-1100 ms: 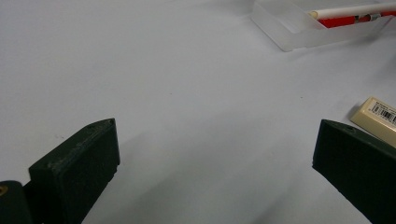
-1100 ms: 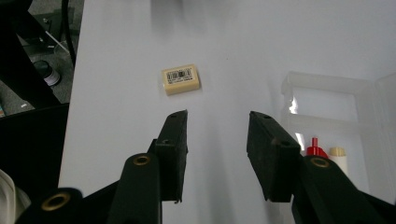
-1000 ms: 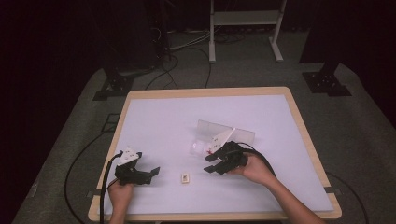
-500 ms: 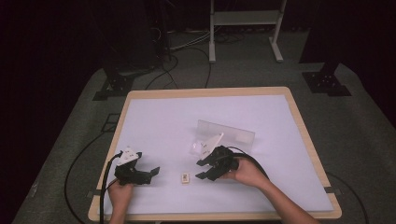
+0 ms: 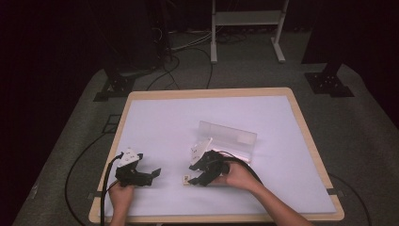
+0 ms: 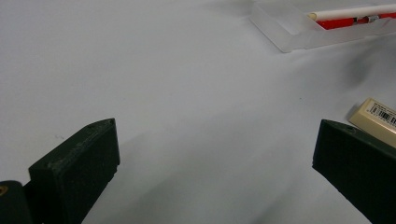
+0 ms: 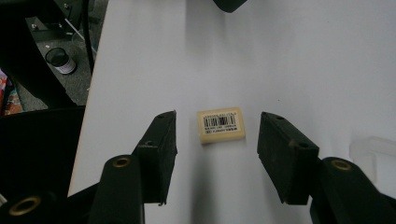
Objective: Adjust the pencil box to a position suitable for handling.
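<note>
1. Down on the pale lavender worktop (image 5: pixel 188 117) with its light wooden rim, a small cream rectangular eraser (image 5: pixel 186 179) with a barcode label lies near the front edge, roughly midway between the two grippers.
2. From the right gripper view, the black right gripper (image 7: pixel 216 136) has its fingers (image 7: pixel 161 140) spread wide, one on each side of that eraser (image 7: pixel 222 126); the eraser lies flat between them and touches neither.
3. From above, the right gripper (image 5: pixel 196 175) sits low over the worktop with the person's right hand (image 5: pixel 240 175) behind it, and a white plate (image 5: pixel 199 149) stands on its top.
4. To the left, near the front left corner, the black left gripper (image 5: pixel 155 173) rests in the person's left hand (image 5: pixel 121 193), a black cable (image 5: pixel 106 181) trailing off it over the edge.
5. Its own view shows the left gripper (image 6: pixel 212 158) with fingers (image 6: pixel 77 163) spread far apart over bare worktop; the eraser (image 6: pixel 377 120) lies just behind the right-hand finger.
6. Behind the right gripper stands a clear frosted plastic box (image 5: pixel 229 140), open, well apart from the eraser.
7. Inside that box (image 6: pixel 289 25), the left gripper view shows a white stick and something red (image 6: pixel 355 18), possibly pens, though the crop is too tight to be sure.
</note>
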`<state>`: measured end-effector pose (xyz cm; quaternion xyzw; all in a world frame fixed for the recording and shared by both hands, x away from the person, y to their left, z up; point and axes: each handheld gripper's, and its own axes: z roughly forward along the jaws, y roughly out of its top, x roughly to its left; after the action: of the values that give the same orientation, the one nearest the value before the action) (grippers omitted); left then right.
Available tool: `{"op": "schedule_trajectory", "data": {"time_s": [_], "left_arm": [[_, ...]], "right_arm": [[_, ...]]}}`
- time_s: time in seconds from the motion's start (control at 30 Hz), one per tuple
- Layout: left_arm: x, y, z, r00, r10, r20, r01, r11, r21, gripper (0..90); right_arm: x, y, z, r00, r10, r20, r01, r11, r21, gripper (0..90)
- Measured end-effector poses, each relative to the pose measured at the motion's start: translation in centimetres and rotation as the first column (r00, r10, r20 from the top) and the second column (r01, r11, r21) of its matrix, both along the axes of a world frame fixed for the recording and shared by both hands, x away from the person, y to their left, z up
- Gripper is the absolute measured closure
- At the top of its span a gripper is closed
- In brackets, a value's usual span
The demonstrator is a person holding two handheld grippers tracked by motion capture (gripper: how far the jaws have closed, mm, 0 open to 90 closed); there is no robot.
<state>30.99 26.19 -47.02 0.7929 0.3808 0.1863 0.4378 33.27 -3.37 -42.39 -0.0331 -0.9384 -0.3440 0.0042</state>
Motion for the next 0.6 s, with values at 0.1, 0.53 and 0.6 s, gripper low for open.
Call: {"op": "schedule_trajectory", "data": {"time_s": [0.1, 0.53, 0.6], "left_arm": [[0.0, 0.0, 0.0, 1.0000, 0.000, -0.001, 0.000, 1.0000, -0.002, 0.1], [0.0, 0.0, 0.0, 1.0000, -0.002, 0.000, 0.002, 1.0000, -0.004, 0.1], [0.0, 0.0, 0.0, 1.0000, -0.002, 0.000, 0.002, 1.0000, -0.004, 0.1]], "right_arm": [[0.0, 0.6, -0.4, 1.0000, 0.009, -0.003, -0.009, 1.000, -0.006, 46.1], [0.3, 2.1, -1.6, 0.9998, 0.019, -0.007, -0.020, 0.999, -0.044, 46.2], [0.4, 2.2, -1.8, 0.9998, 0.018, -0.007, -0.019, 0.999, -0.050, 46.2]]}}
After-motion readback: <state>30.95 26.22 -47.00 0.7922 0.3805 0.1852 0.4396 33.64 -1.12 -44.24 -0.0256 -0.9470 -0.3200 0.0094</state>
